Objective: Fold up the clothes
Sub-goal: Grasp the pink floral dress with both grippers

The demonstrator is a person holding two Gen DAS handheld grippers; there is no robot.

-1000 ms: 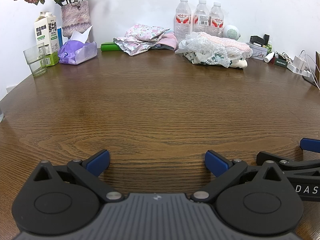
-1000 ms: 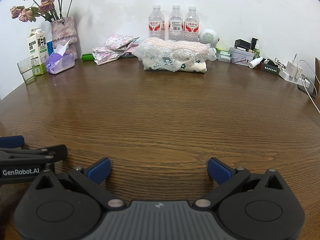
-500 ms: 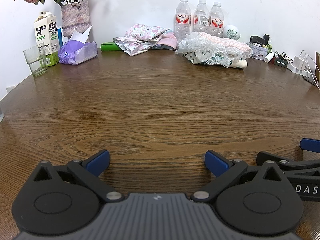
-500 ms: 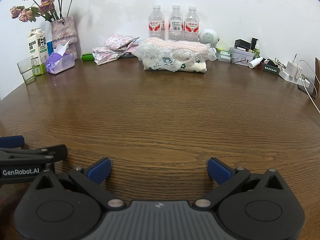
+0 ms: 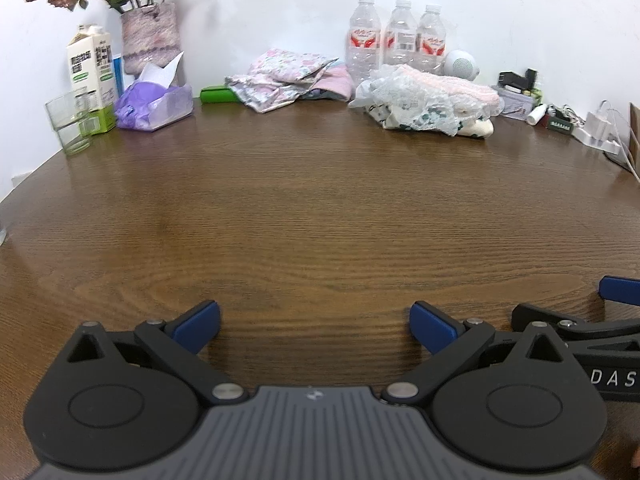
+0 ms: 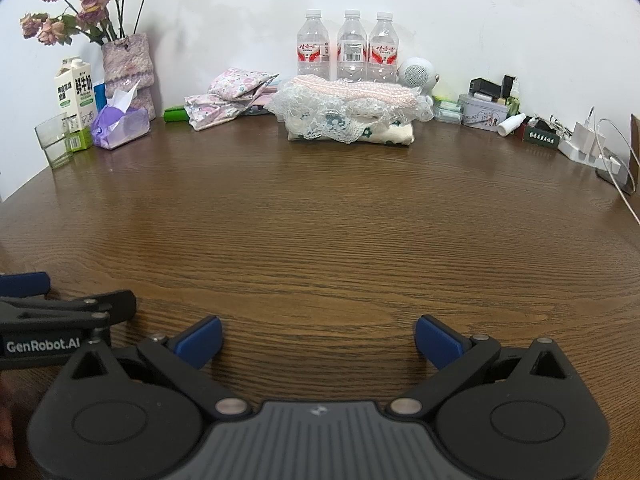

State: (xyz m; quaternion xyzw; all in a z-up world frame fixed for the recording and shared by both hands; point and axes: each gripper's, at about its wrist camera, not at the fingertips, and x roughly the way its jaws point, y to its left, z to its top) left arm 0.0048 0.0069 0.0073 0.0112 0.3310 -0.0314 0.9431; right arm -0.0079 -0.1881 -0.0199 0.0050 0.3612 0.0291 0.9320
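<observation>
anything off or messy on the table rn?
No spill or damage shows. The flowers in the vase look wilted. The lace-topped pile and the floral pile at the back look rumpled. Both tools, left and right, are open and empty.

I see bright, even, diffuse light in both wrist views; a soft sheen on the table (image 6: 320, 208) at centre; faint shadows; strong fisheye curvature, dark vignetted upper corners; slight softness at the edges.
</observation>
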